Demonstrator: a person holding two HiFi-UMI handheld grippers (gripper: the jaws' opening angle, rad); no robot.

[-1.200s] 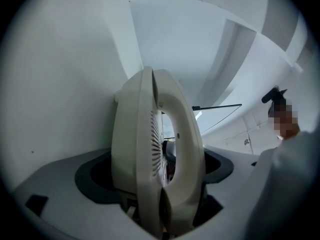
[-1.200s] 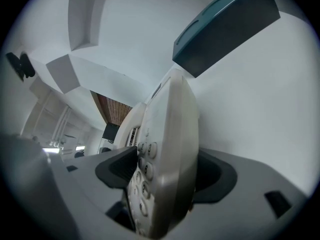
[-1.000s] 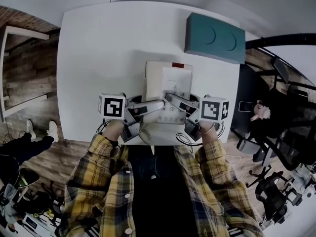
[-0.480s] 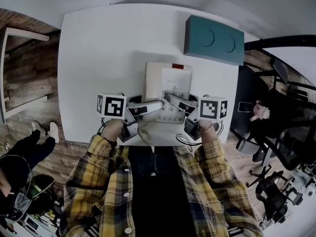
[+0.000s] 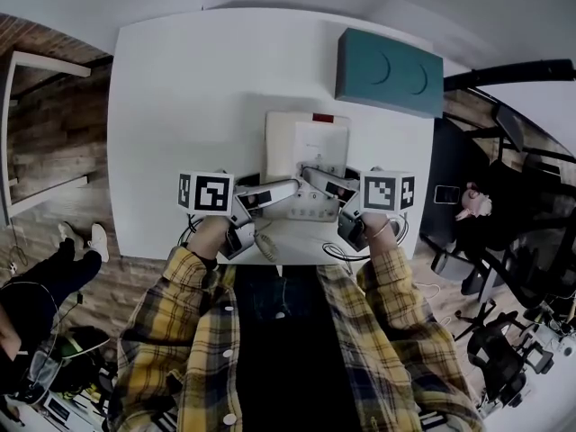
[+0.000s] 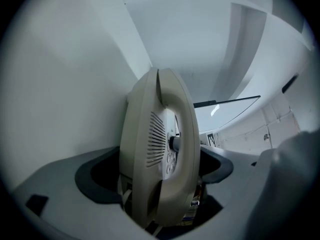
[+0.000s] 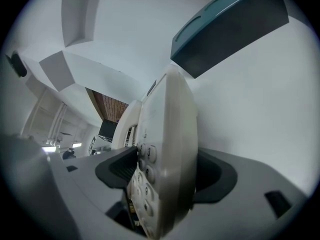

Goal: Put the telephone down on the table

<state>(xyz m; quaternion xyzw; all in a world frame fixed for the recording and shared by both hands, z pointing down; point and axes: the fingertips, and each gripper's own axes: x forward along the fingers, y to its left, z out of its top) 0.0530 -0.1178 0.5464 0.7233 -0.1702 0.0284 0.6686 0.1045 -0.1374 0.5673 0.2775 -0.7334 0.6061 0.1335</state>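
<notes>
Since a second ago the telephone [image 5: 306, 142] has barely shifted. The left claw [image 6: 160, 169] and right claw [image 7: 165, 179] stay clamped on its sides. It should go down level onto the bench [image 5: 180, 106], both letting go together.

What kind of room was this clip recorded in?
Probably an office or workroom: a desk telephone at a white table, black wheeled office chairs at the right, and wood-plank flooring around the table.
</notes>
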